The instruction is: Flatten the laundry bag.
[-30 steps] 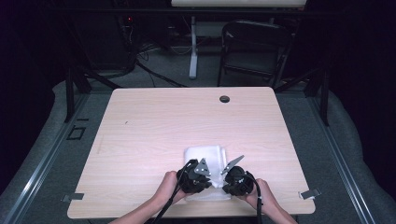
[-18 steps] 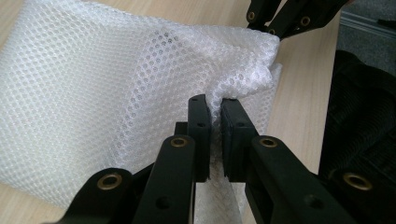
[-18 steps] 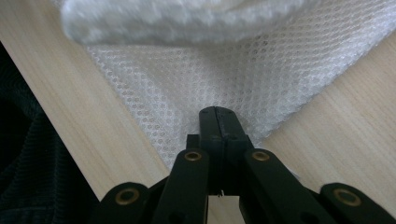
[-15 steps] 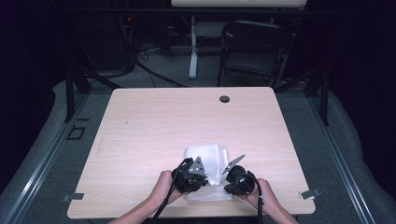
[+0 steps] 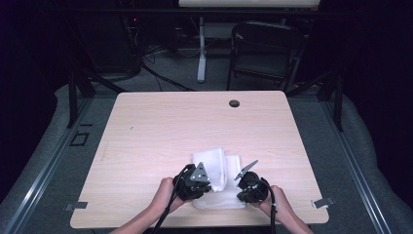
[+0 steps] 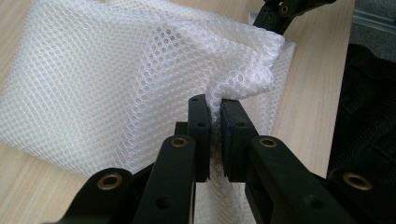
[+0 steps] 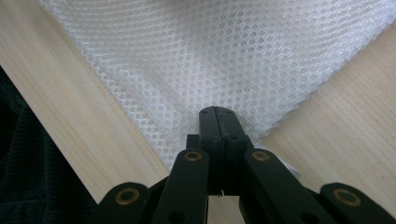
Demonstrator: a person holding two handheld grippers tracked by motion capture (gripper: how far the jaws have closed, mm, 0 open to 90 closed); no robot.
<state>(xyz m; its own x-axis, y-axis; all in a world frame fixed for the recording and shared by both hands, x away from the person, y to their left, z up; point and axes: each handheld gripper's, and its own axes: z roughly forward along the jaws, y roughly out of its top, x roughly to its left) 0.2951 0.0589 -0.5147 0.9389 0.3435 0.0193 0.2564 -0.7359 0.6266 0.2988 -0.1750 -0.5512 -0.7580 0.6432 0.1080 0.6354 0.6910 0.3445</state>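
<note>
A: The jaws first. How do they stand on the left gripper [image 6: 214, 119]?

B: Nearly together, with a bunched fold of the white mesh cloth [image 6: 107, 79] pinched between the two pads. The fold rises out of the top of the jaws and puffs over to their right; a strip of the same mesh hangs down through the narrow gap below the pads.

A: And the right gripper [image 7: 219, 123]?

B: Its jaws are pressed flat against each other, no gap showing. Their tips sit on a corner of the cloth [image 7: 219, 56], right where the mesh narrows to a point. I take it the corner is nipped between them, though the layer itself is too thin to make out in the seam.

A: Where does the rest of the cloth lie from each pair of jaws?

B: Ahead of the left jaws and off to their left it spreads wide on the wooden table [image 6: 308, 79]. Ahead of the right jaws it fans out in a broad wedge, with bare table to either side.

A: From the high view?

B: Both grippers, left [image 5: 194, 181] and right [image 5: 251, 186], sit at the near edge of the cloth [image 5: 214, 165], one at each near corner, a hand behind each. The cloth reaches away from the jaws toward the table's middle.
</note>
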